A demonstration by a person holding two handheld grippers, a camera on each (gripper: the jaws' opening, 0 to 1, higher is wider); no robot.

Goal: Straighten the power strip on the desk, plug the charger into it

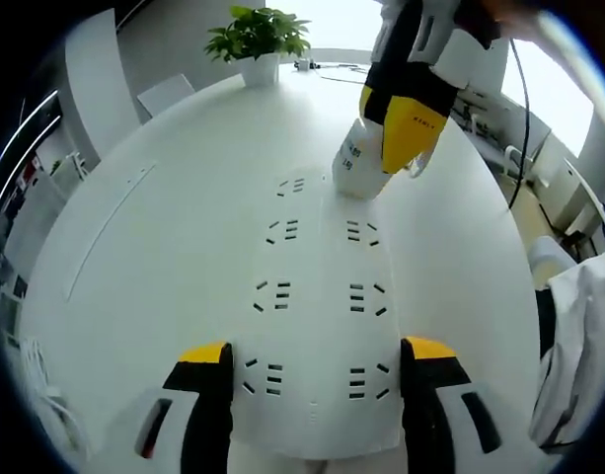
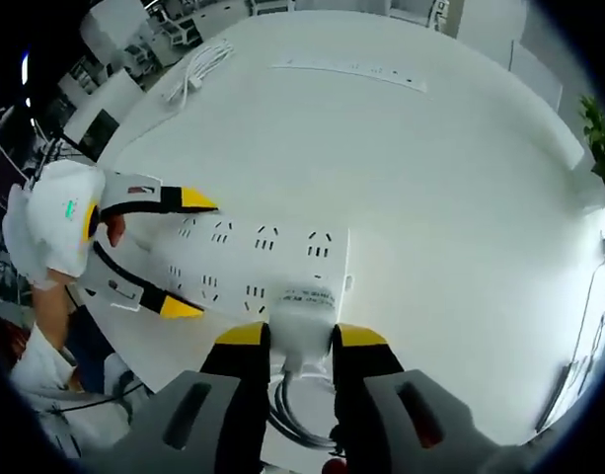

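- Round white desk (image 1: 164,227): it runs out far ahead of you and bears every item below.
- Flat white power strip with two rows of sockets (image 1: 317,326): it lies lengthwise on the desk, its near end between your left claw's jaws and its far end under your right claw. In the right gripper view the strip (image 2: 253,262) stretches off to the left.
- Your left gripper with black jaws and yellow tips (image 1: 317,365): its jaws stand wide apart, one along each long edge of the strip's near end. Whether they touch the strip you cannot tell.
- Your right gripper, same make (image 2: 300,341): its jaws are closed onto the charger, holding it at the strip's far end.
- Small white boxy charger with grey print (image 2: 302,321): it is pinched between the right jaws, just at the strip's end; seating in a socket cannot be told.
- Green potted plant in a white pot (image 1: 258,39): far edge of the desk, well apart from the strip.
- White coiled cable (image 2: 198,69): far left on the desk.
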